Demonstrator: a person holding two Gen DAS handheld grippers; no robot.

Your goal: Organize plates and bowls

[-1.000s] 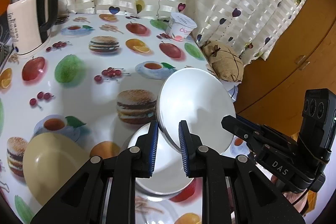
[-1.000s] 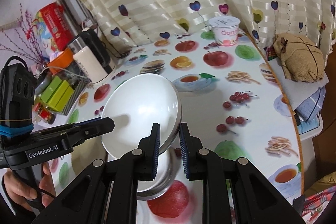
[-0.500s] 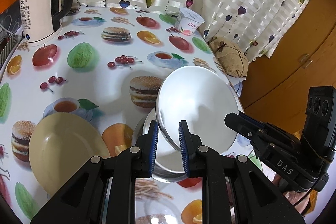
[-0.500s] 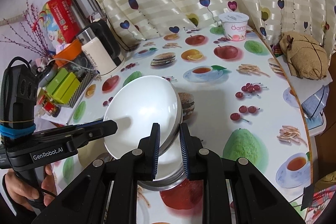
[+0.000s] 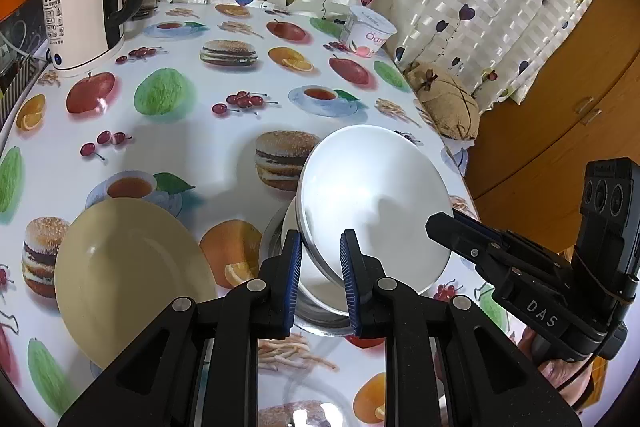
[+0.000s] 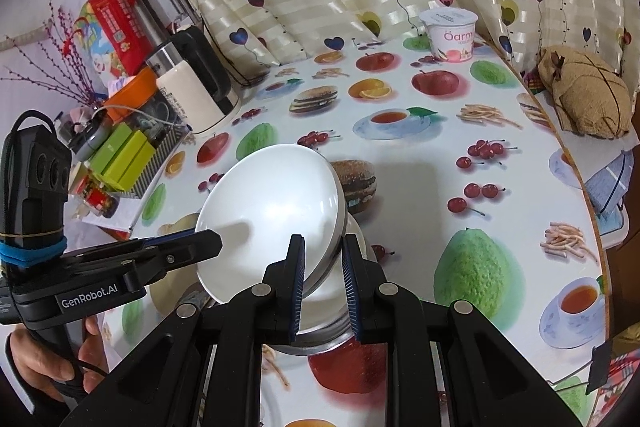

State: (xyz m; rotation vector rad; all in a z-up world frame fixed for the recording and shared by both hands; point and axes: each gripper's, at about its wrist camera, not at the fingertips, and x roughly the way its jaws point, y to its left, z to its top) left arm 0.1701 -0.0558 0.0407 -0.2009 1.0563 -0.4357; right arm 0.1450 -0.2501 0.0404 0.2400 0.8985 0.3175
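Bowl (image 5: 372,203) of white ceramic is being held tilted steeply on edge above a steel bowl (image 5: 280,303), its rim low and nearly touching the one beneath. In the left wrist view its rounded underside is being turned toward the camera; in the right wrist view (image 6: 272,211) its hollow is being shown, facing toward the person's left and slightly upward. The steel bowl (image 6: 328,335) is resting upright on the counter (image 5: 192,147), with a further white inner surface showing inside it.

The white bowl's rim is being gripped from both sides. The left gripper (image 5: 320,283) is being held level, pointing forward, its blue-padded fingers clenched on the lower rim at the left. The right gripper (image 6: 323,287) is being held likewise, closed on the rim at the opposite side; in the left wrist view it is reaching in from the right (image 5: 436,227), and the hand (image 5: 560,375) holding it is partly showing at the edge.

A yellow plate (image 5: 132,279) is lying flat on the counter just left of the bowls. At the far end an electric kettle (image 5: 84,3) and a yogurt cup (image 5: 368,35) are standing upright.
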